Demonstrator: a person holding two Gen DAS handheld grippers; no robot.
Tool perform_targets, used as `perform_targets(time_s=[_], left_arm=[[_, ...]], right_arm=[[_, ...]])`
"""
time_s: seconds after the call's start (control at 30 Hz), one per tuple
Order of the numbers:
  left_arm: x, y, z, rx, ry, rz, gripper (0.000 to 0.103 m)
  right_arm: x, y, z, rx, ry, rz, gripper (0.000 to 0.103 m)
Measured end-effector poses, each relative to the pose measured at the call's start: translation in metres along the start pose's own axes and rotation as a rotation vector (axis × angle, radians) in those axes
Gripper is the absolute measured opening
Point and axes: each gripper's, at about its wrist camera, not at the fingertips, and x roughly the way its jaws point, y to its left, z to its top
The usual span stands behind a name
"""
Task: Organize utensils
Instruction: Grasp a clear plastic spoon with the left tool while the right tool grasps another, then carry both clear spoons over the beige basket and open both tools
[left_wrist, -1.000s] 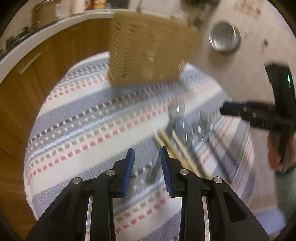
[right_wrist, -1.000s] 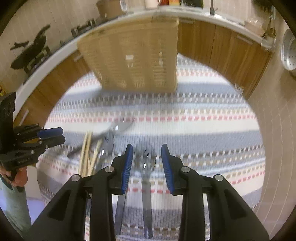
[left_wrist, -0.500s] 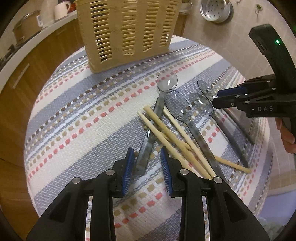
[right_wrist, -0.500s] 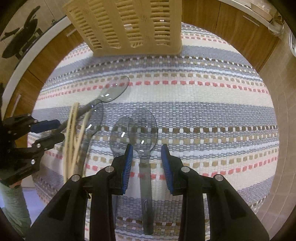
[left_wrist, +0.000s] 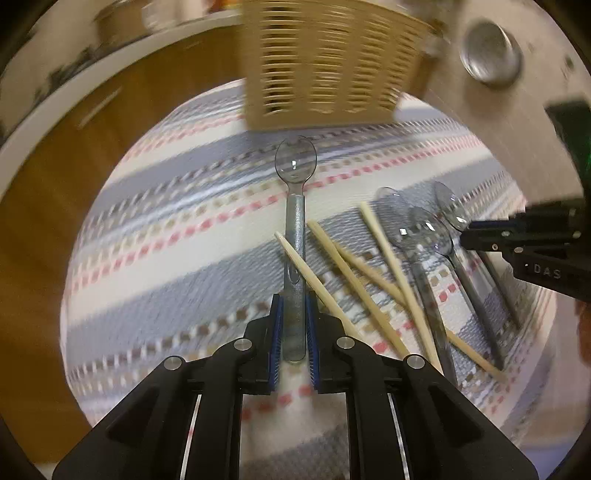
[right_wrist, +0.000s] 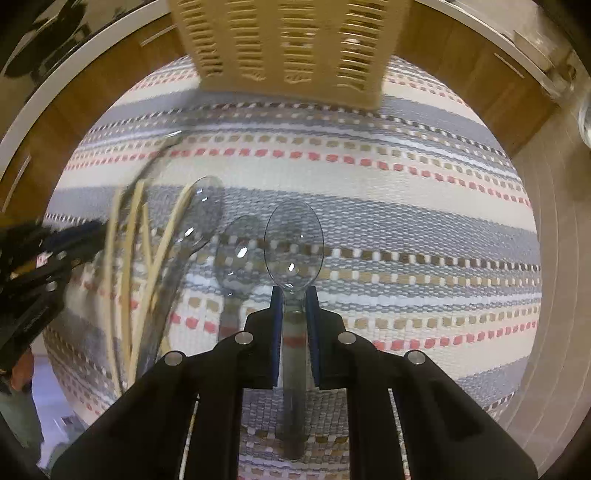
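Left gripper (left_wrist: 294, 332): jaws closing on the handle end of a clear plastic spoon (left_wrist: 295, 221), blue pads at both sides of the handle. Spoon's long axis runs straight away from the gripper, bowl at the far end pointing toward the woven basket (left_wrist: 328, 70). A chopstick (left_wrist: 317, 284) crosses over its handle just ahead of the jaws.

Right gripper (right_wrist: 293, 332): jaws closing on a second clear spoon (right_wrist: 294, 251) at the neck just under the bowl, pads against both sides. Long axis also in line with the gripper, bowl forward toward the basket (right_wrist: 291, 44), handle trailing back under the gripper.

Both spoons sit at the striped cloth (left_wrist: 166, 240) covering the round bench; whether either is lifted off it, cannot tell. Basket stands at the far edge of the cloth.

Loose on the cloth between the grippers: chopsticks (left_wrist: 391, 254), fanned and crossing, and two more clear spoons (left_wrist: 424, 236), bowls toward the basket side, handles toward the near edge.
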Motion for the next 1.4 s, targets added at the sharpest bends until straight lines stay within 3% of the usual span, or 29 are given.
perform_targets(time_s=[0.17,0.27,0.33,0.43,0.57,0.63,0.83,0.97,1.07,1.1,1.13,1.3,1.4], left_arm=[[-0.022,0.033,-0.019,-0.147,-0.036,0.035,0.010],[-0.025,0.049,-0.024,-0.186,-0.039,0.050,0.010],[-0.022,0.052,-0.023,-0.177,-0.037,0.040,0.010],[-0.016,0.050,-0.019,-0.153,-0.008,-0.031,0.011],[-0.015,0.050,-0.013,-0.135,0.008,0.023,0.013],[-0.019,0.057,-0.011,-0.144,-0.001,0.050,0.027],[-0.028,0.075,0.018,-0.179,-0.017,-0.094,0.029],[-0.002,0.070,0.050,-0.149,0.047,-0.079,0.029],[0.019,0.065,0.061,-0.119,0.102,-0.067,0.029],[0.024,0.063,0.062,-0.113,0.113,-0.056,0.029],[0.025,0.059,0.063,-0.098,0.104,-0.047,0.029],[0.034,0.048,0.071,-0.069,0.109,-0.012,0.029],[0.035,0.039,0.072,-0.041,0.109,0.031,0.029]], right_arm=[[-0.003,-0.025,0.003,0.105,-0.030,0.009,0.011],[-0.001,-0.039,0.003,0.151,-0.025,0.056,0.011],[-0.001,-0.039,0.004,0.150,-0.028,0.054,0.011],[-0.002,-0.038,0.004,0.141,-0.032,0.047,0.011],[0.000,-0.037,-0.001,0.150,-0.035,0.061,0.011],[0.000,-0.041,-0.003,0.153,-0.032,0.071,0.011],[-0.001,-0.043,0.000,0.131,-0.006,0.080,0.013],[0.002,-0.043,0.007,0.127,0.010,0.110,0.020],[0.001,-0.046,0.011,0.133,0.014,0.134,0.033],[0.000,-0.048,0.012,0.140,0.010,0.139,0.043],[-0.001,-0.050,0.014,0.144,0.005,0.143,0.044],[0.001,-0.051,0.022,0.134,0.018,0.133,0.043],[0.005,-0.038,0.021,0.077,0.032,0.090,0.034]])
